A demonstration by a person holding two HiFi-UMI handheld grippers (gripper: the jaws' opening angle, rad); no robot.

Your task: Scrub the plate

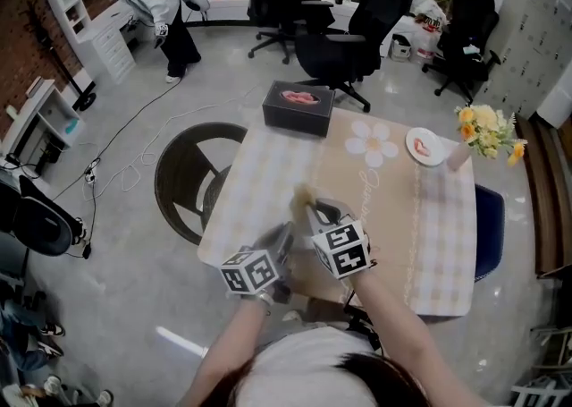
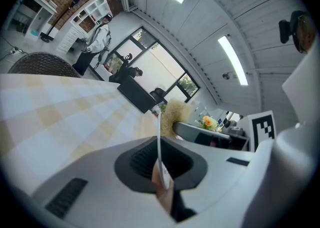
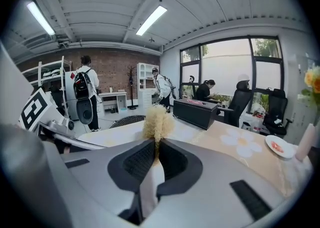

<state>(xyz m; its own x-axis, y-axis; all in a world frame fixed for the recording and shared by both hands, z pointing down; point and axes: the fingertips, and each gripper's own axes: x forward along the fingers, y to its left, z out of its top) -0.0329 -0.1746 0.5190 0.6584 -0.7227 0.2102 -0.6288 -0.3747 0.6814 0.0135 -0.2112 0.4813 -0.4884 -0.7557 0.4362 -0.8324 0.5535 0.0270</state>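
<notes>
My left gripper (image 2: 159, 144) is shut on a thin white plate (image 2: 159, 127) that shows edge-on between its jaws. In the head view the left gripper (image 1: 284, 235) sits near the table's front edge, just left of my right gripper (image 1: 315, 211). The right gripper (image 3: 156, 144) is shut on the white handle (image 3: 149, 187) of a tan fluffy scrubber (image 3: 156, 121). The scrubber's tuft (image 1: 304, 192) sticks out past the jaws, right beside the plate's rim (image 2: 175, 114). The plate's face is hidden in every view.
A black tissue box (image 1: 298, 107) stands at the table's far edge. A small white dish with something red (image 1: 424, 146), a pink bottle (image 1: 458, 156) and flowers (image 1: 487, 128) are at the far right. A round dark chair (image 1: 192, 177) is at the left. People stand farther back.
</notes>
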